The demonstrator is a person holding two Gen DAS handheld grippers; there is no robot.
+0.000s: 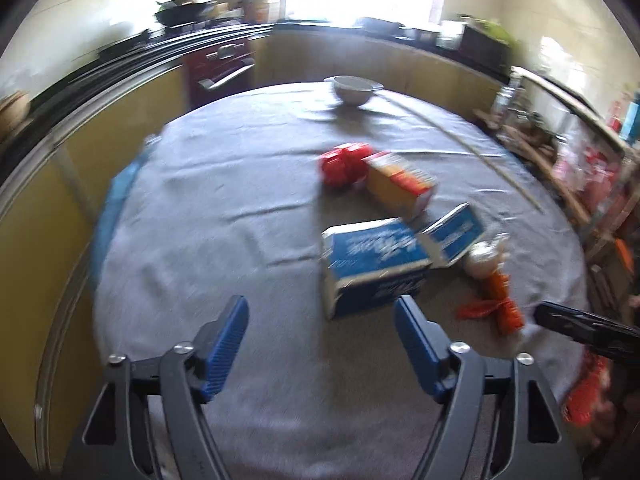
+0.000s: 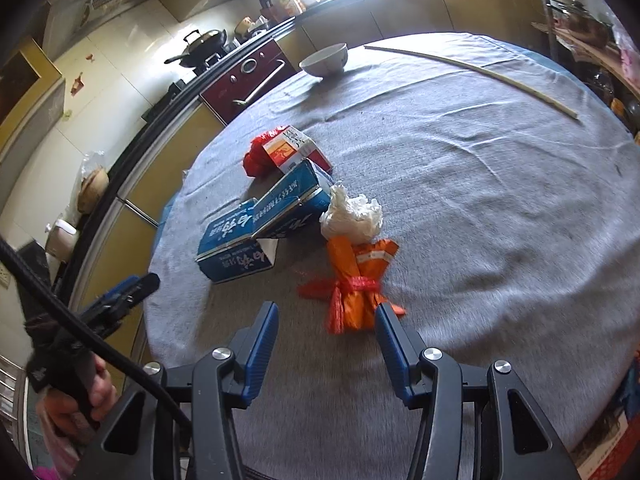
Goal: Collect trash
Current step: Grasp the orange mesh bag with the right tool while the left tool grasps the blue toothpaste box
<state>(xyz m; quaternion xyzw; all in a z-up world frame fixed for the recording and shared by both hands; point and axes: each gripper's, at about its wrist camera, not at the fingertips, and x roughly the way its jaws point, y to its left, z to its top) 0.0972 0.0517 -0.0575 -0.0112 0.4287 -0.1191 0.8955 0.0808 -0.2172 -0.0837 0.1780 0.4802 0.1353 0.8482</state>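
Trash sits clustered mid-table: orange bundle nearest, crumpled tissue and blue boxes behind. Your right gripper is open, lined up on the bundle; left gripper open, empty, facing the boxes.

A white bowl is set far ahead of the tongs on the grey-clothed worktop (a thin stick lies ahead, rightward).
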